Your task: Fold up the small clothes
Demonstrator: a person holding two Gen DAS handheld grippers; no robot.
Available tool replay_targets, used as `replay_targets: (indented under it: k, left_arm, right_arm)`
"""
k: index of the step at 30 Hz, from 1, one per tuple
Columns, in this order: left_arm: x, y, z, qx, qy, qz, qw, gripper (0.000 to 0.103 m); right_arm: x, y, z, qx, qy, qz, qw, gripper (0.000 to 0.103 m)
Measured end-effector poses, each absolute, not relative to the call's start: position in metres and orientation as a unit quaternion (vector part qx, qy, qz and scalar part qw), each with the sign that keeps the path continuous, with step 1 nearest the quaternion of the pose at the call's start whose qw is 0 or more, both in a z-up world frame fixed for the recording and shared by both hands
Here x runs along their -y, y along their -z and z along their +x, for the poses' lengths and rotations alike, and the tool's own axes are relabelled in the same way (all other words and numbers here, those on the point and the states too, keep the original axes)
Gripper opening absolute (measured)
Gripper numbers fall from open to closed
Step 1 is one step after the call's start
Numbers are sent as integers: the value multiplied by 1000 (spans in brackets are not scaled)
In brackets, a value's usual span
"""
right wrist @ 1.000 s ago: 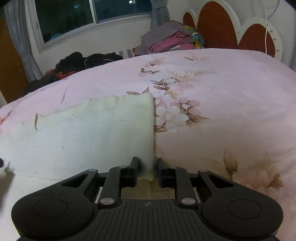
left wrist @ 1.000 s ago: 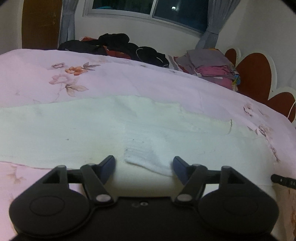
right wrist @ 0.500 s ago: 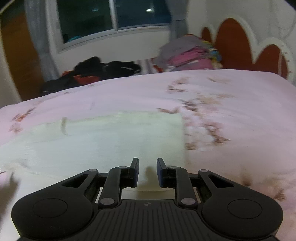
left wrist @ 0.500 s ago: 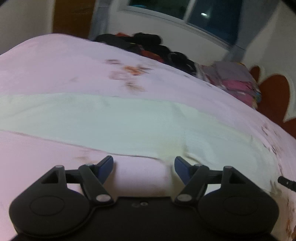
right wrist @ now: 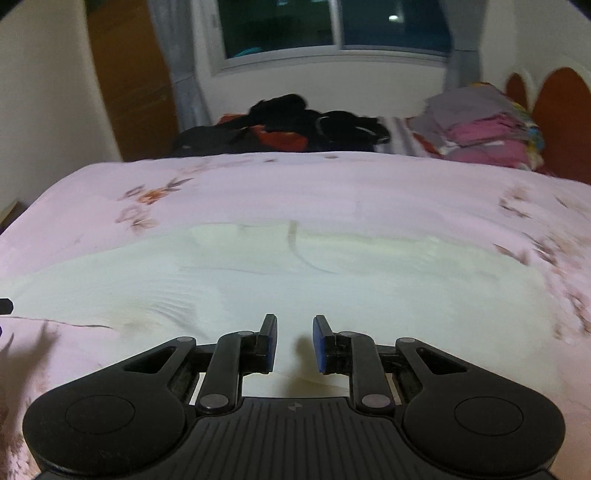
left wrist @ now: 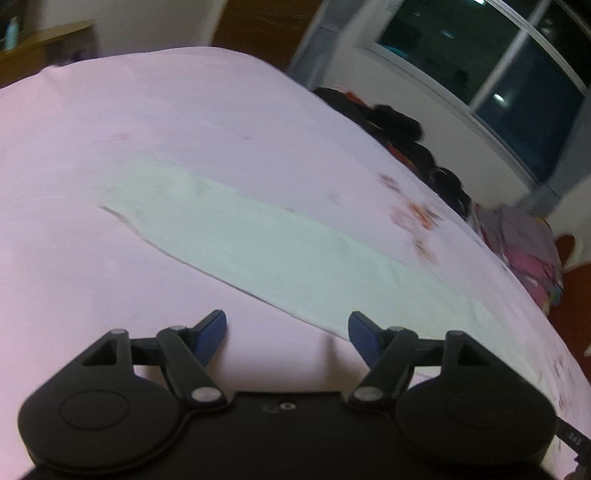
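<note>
In the left wrist view, the left gripper [left wrist: 287,328] hangs over the pink bedspread [left wrist: 110,147] with its jaws spread wide and nothing between them; its blue fingertips [left wrist: 212,326] frame bare pink fabric, and the right-hand tip sits just at the near edge of the pale cloth [left wrist: 280,243]. That cloth lies flat on the bed as a long strip running slantwise from the upper left toward the lower right. This view, tilted and blurred, shows the cloth's far left end and a wooden shelf [left wrist: 44,35] in the top left corner, which the other camera does not catch. Along the far edge of the bed sit a heap of dark clothes [left wrist: 399,125] and a stack of folded clothes [left wrist: 528,251], below a dark window [left wrist: 517,92]. In the right wrist view, the right gripper [right wrist: 294,341] is directly above the pale cloth [right wrist: 332,280], its jaws parted by a narrow gap and gripping nothing, with the cloth visible between them. Only here does a curved seam line [right wrist: 295,247] on the cloth show, along with the red headboard [right wrist: 561,118] beside the folded stack [right wrist: 487,129], the dark heap [right wrist: 295,122] and a wooden door [right wrist: 133,81] left of the window [right wrist: 332,26].
</note>
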State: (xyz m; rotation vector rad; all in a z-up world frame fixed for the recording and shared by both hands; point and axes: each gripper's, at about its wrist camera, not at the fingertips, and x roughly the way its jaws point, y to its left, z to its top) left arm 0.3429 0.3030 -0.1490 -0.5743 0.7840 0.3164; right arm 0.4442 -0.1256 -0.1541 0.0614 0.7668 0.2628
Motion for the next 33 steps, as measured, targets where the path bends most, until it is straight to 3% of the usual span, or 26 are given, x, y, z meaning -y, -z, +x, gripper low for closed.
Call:
replay_targets:
  k: [2, 3, 4, 7, 9, 11, 12, 13, 17, 19, 21, 23, 33]
  left_arm:
    - [-320, 152, 341, -371, -166, -285, 868, 72]
    - [-328, 155, 341, -370, -173, -291, 865, 72]
    - [-335, 157, 341, -370, -177, -297, 862, 71]
    - [-353, 165, 342, -367, -175, -323, 854, 69]
    - [-359, 169, 345, -359, -169, -332, 855, 69]
    - [-365, 174, 348, -347, -163, -344, 857, 69]
    - [-368, 176, 350, -340, -163, -353, 856, 68]
    - [-370, 178, 353, -333, -163, -361, 856, 67]
    - [-384, 186, 360, -307, -171, -390, 851, 54]
    - [-386, 188, 365, -306, -182, -392, 848, 23]
    - [-391, 190, 366, -307, -191, -398, 843, 6]
    - [-391, 189, 368, -305, -191, -398, 844, 4]
    - [-296, 112, 399, -266, -48, -288, 919, 4]
  right_arm:
    - [112, 154, 450, -369, -128, 29, 920, 49]
    - [108, 153, 452, -361, -123, 27, 924, 78]
    - [103, 152, 452, -349, -119, 22, 929, 81]
    - [91, 152, 456, -342, -130, 26, 930, 81]
    - [85, 155, 461, -347, -120, 26, 930, 73]
    - [81, 161, 466, -355, -113, 25, 928, 56]
    - [81, 163, 468, -359, -112, 28, 926, 39]
    - [80, 166, 470, -364, -109, 28, 925, 34]
    - [78, 173, 474, -371, -102, 25, 923, 33]
    - [74, 175, 475, -373, -101, 19, 922, 33]
    - [70, 183, 476, -383, -103, 14, 918, 33]
    - [65, 197, 481, -411, -111, 2, 905, 33]
    - [88, 177, 470, -379, -109, 41, 918, 34]
